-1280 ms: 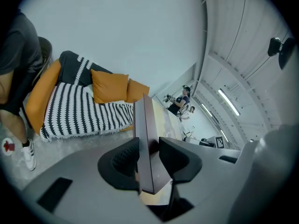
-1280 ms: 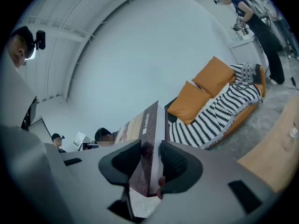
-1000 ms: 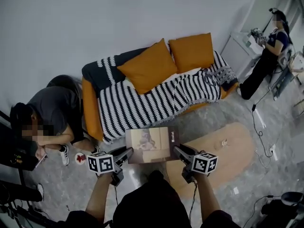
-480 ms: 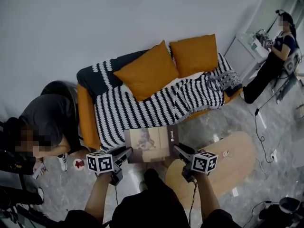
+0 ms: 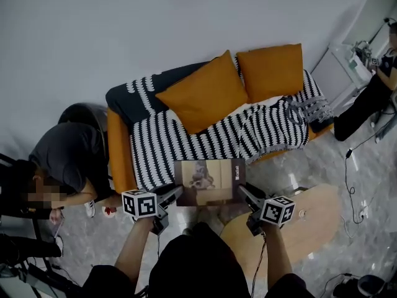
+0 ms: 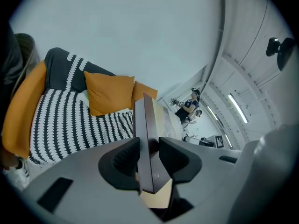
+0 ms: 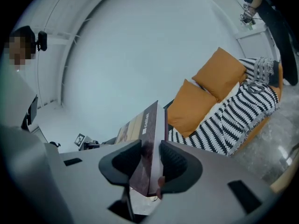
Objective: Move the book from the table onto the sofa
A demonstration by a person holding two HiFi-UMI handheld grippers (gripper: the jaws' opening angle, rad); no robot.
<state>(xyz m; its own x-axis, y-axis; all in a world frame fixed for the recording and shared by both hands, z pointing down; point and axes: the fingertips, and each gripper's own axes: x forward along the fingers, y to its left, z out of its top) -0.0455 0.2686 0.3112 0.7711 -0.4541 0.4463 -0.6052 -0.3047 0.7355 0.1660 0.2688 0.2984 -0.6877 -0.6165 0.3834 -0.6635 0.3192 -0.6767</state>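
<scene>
Just before the striped sofa [image 5: 180,144], the book [image 5: 209,182] hangs flat, left gripper [image 5: 174,195] and right gripper [image 5: 245,194] each clamped on one side edge, presumably to keep it level.

The book [image 5: 209,180] has a smooth, faintly glossy cover. The throw [image 5: 180,141] looks knitted, the cushions [image 5: 208,92] matt cloth, the table [image 5: 316,219] pale smooth wood.

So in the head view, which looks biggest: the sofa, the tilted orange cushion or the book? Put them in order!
1. sofa
2. tilted orange cushion
3. book, though it's nearer the camera, so its real size is unsure.
</scene>
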